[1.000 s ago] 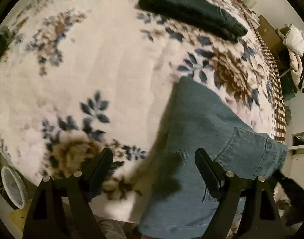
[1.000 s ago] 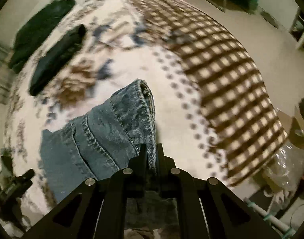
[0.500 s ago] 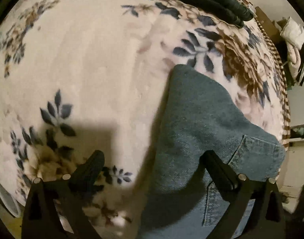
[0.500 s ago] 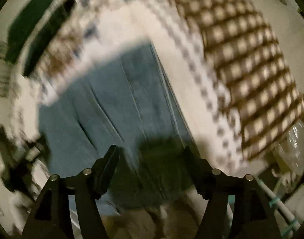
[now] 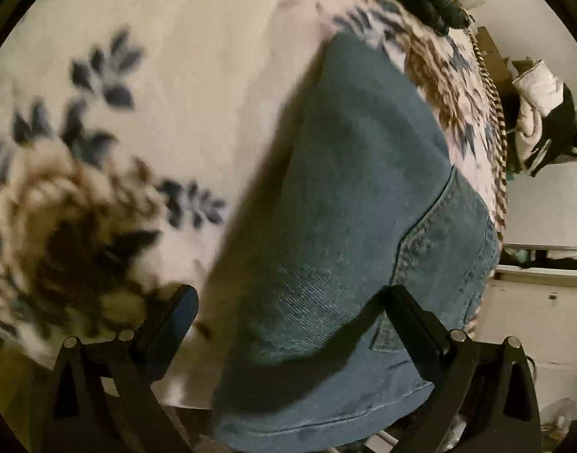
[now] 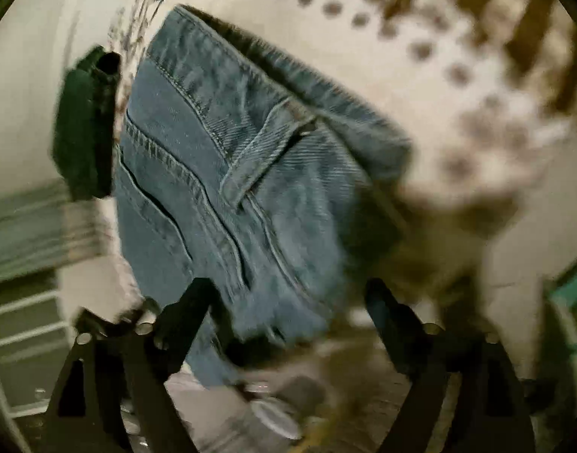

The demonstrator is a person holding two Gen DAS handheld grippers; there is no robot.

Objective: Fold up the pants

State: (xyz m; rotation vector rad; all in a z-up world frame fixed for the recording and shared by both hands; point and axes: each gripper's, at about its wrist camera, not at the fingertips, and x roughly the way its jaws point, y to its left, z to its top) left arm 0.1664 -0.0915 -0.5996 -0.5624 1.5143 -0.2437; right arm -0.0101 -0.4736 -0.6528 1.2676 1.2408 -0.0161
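The left matte-black two-finger gripper (image 5: 288,311) shows two flat, wedge-shaped black plastic fingers (image 5: 409,313) that widen toward angular black brackets. Each bracket is cut with a triangular opening and carries a pair of small round silver screw heads (image 5: 458,336) near its top edge.

The right matte-black two-finger gripper (image 6: 288,304) is built the same way: tapered black fingers (image 6: 190,305), angular brackets with triangular cut-outs, and pale metal screws (image 6: 84,338) on top. Its surfaces look plain and unmarked, though motion blur softens this view. No skin, sleeve or cable appears in either view.
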